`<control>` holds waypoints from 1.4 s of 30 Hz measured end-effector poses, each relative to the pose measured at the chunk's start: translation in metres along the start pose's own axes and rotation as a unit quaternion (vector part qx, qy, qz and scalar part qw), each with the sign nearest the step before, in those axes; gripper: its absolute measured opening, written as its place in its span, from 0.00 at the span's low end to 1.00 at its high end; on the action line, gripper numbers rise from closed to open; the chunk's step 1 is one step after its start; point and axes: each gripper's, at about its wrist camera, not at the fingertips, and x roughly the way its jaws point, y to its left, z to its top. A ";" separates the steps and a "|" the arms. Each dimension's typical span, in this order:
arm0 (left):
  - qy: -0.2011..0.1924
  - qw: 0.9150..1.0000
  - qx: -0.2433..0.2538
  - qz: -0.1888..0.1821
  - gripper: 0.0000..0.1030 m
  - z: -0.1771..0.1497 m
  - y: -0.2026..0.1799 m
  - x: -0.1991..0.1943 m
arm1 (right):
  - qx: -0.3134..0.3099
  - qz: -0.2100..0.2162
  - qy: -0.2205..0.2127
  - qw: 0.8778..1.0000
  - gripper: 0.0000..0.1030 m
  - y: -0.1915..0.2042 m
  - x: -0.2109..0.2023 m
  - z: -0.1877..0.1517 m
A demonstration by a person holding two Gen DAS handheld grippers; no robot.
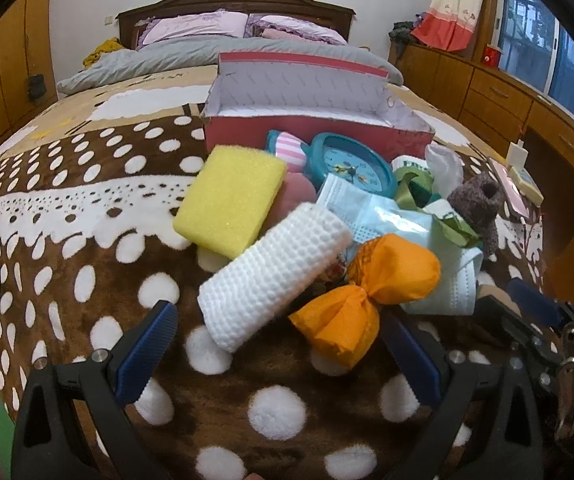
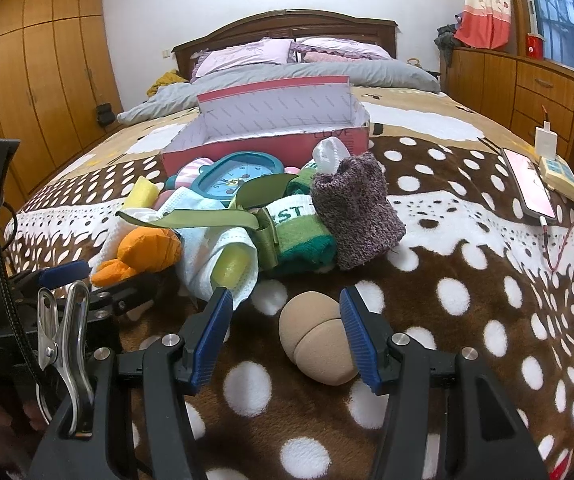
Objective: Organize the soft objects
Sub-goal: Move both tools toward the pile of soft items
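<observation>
On the green towel [image 2: 301, 232] the white letters "EST" are read in the right wrist view, the start of the word being hidden by an olive ribbon [image 2: 223, 216]; on the side of the pink box [image 2: 263, 148] faint letters like "LOVE" are made out, though not with certainty. The box is seen open on the bed, its lid raised behind it, and only its white patterned lining is shown inside; the floor of the box cannot be seen from either view. A heap of soft things is laid just in front of it on the brown dotted blanket [image 1: 87, 248]: a yellow sponge [image 1: 229, 196], a white rolled cloth [image 1: 273, 272], an orange paper-wrapped bundle [image 1: 363, 292], a blue face mask [image 1: 371, 216], a teal clock [image 1: 351, 164] and a grey-purple knitted sock [image 2: 355, 212]. A beige puff [image 2: 319, 340], apart from the heap, is shown only in the right wrist view, where it lies between the widely parted fingers of the right gripper [image 2: 287, 336], not clamped. The left gripper [image 1: 279, 356] is likewise held wide, with the ends of the cloth and the orange bundle between its fingers, nothing being gripped. A phone [image 2: 529, 184] is seen at the bed's far right edge.
</observation>
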 end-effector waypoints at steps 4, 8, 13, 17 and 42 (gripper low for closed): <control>0.000 1.000 0.016 -0.007 0.99 -0.001 -0.006 -0.001 | 0.001 0.001 0.001 1.000 0.55 0.000 0.000 0.000; -0.005 0.999 0.031 -0.012 0.99 -0.002 -0.011 -0.003 | -0.001 0.002 0.000 1.000 0.55 -0.001 0.000 0.000; 0.003 0.999 0.041 -0.024 0.99 -0.003 -0.012 -0.001 | -0.007 0.011 0.006 1.000 0.55 -0.001 0.000 0.001; 0.013 0.997 0.068 -0.023 0.99 -0.006 -0.016 -0.001 | -0.030 0.008 0.016 0.999 0.55 0.002 -0.002 0.000; 0.020 0.994 0.086 -0.068 0.56 -0.004 -0.030 -0.008 | -0.045 0.032 0.047 0.997 0.55 -0.012 -0.003 0.000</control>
